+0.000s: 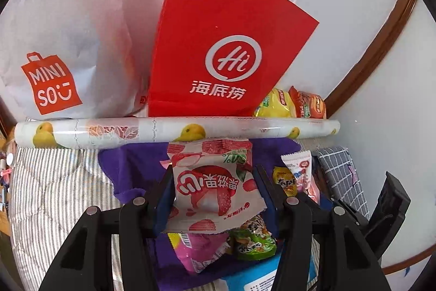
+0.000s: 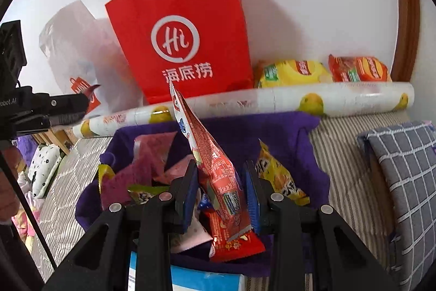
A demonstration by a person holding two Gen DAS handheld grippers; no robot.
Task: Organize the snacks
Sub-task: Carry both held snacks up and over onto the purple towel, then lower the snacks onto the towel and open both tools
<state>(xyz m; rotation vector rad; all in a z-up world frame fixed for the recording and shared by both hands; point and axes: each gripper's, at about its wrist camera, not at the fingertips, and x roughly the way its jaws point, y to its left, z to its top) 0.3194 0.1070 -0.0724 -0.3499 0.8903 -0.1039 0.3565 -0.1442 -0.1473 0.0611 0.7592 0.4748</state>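
Note:
My left gripper is shut on a white and red lychee snack packet, held above a purple cloth with several snack packets. My right gripper stands around a red and white snack packet that rises upright between its blue pads; the pads look slightly apart from it. A red paper bag stands behind, also in the right wrist view. A white Miniso bag stands left of it.
A rolled printed sheet lies across behind the cloth. Yellow and orange chip bags lie by the wall. A checked cushion is at right. A blue box lies in front. The left gripper shows at left.

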